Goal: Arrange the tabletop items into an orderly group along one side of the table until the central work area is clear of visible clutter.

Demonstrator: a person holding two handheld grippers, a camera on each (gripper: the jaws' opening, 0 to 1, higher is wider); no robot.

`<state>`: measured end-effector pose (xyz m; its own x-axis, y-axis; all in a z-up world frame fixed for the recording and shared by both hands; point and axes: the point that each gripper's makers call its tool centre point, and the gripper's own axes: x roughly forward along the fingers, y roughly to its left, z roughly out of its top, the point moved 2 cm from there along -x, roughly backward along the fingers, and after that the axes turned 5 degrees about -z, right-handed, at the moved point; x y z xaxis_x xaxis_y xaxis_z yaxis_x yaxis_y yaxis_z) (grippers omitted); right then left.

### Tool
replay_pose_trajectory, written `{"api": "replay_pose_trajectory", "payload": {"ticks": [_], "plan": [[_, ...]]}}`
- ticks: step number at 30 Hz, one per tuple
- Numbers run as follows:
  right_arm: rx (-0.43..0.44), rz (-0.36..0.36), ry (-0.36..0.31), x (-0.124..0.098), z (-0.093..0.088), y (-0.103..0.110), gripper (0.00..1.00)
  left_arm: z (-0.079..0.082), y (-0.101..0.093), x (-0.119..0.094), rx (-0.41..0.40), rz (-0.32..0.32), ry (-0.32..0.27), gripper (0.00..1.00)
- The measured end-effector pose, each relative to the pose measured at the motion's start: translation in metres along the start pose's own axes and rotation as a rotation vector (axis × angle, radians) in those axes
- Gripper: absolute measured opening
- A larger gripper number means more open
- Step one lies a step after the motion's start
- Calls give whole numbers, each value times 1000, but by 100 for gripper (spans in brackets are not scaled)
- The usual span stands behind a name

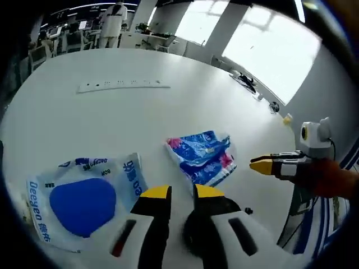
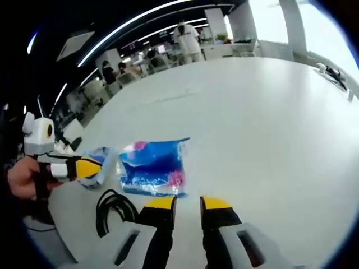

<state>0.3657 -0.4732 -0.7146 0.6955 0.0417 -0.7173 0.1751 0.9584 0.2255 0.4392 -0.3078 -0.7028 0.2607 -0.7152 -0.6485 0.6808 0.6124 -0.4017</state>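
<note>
A blue floral tissue pack [image 1: 202,157] lies on the white table [image 1: 140,117], just ahead of my left gripper [image 1: 182,193]. That gripper's yellow-tipped jaws stand close together with a thin slit and nothing between them. A white and blue Deeyeo bag [image 1: 84,199] lies to its left. My right gripper [image 1: 263,166] comes in from the right, beside the pack. In the right gripper view the tissue pack [image 2: 151,167] lies ahead and left of my right gripper [image 2: 187,203], which is shut and empty. The left gripper [image 2: 90,167] hovers by the bag [image 2: 104,159].
A black coiled cable [image 2: 115,207] lies near the table edge by the tissue pack. A white power strip [image 1: 123,85] sits flat across the far middle of the table. Small dark items [image 1: 247,83] rest at the far right edge. People stand by desks [image 1: 115,22] beyond the table.
</note>
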Motion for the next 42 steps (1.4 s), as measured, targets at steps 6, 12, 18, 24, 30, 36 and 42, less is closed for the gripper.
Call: {"api": "replay_pose_trajectory", "payload": {"ticks": [6,12,18,24,30,36,42], "plan": [[2,14,6,17,9,4,15,6,5,13,47,27,31,15],[2,23,20,28,11,9,15,6,12,23,28,33,55,15],[-11,17,27,34,12,6,12,12,16,35,37,28,68,13],[-53,41,29,36,12,15,3,12,13,36,99,27,93,0],[-71,67,35,35,8,22,2,2,17,27,141,43,142,0],[-98,81,49,32,4,30,2,-2,20,21,150,56,159,0],[-108,90,56,32,3,34,2,-4,22,17,111,75,155,0]]}}
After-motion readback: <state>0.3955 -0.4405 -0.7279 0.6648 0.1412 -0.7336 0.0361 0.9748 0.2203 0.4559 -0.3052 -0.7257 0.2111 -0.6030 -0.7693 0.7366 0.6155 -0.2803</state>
